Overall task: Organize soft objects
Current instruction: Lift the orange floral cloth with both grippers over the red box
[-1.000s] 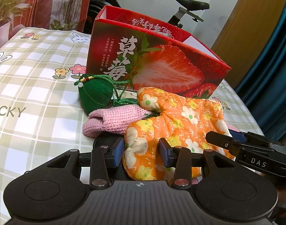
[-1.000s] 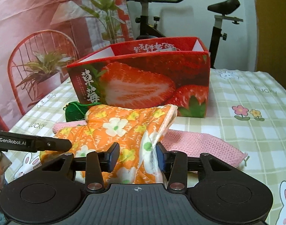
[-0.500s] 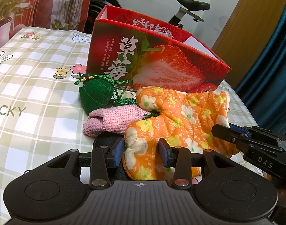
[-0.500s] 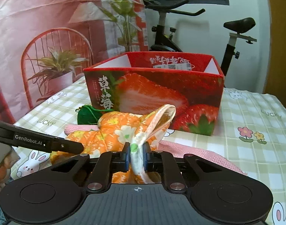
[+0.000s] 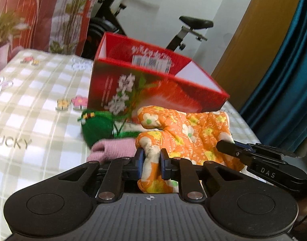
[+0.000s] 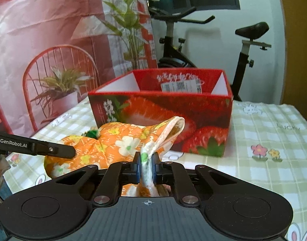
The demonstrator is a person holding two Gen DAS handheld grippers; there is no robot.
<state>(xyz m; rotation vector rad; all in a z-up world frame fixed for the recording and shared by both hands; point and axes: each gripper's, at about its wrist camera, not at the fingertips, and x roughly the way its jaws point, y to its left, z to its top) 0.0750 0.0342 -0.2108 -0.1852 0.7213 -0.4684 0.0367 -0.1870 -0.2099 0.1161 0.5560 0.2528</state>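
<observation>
The strawberry box [image 6: 161, 118] stands open at the top, its inside bare apart from a label on the far wall, so entry from above is free. Just in front of the box, the orange mitten [image 6: 117, 146], a green pouch [image 5: 97, 129] and a pink knit piece [image 5: 113, 150] crowd the counter [image 6: 274, 172]. Right of the box the counter is bare. Behind the box an exercise bike [image 6: 205, 44] blocks the way.

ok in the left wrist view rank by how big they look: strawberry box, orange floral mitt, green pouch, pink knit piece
1. strawberry box
2. orange floral mitt
3. green pouch and pink knit piece: look alike, the pink one partly hidden, so unranked.
</observation>
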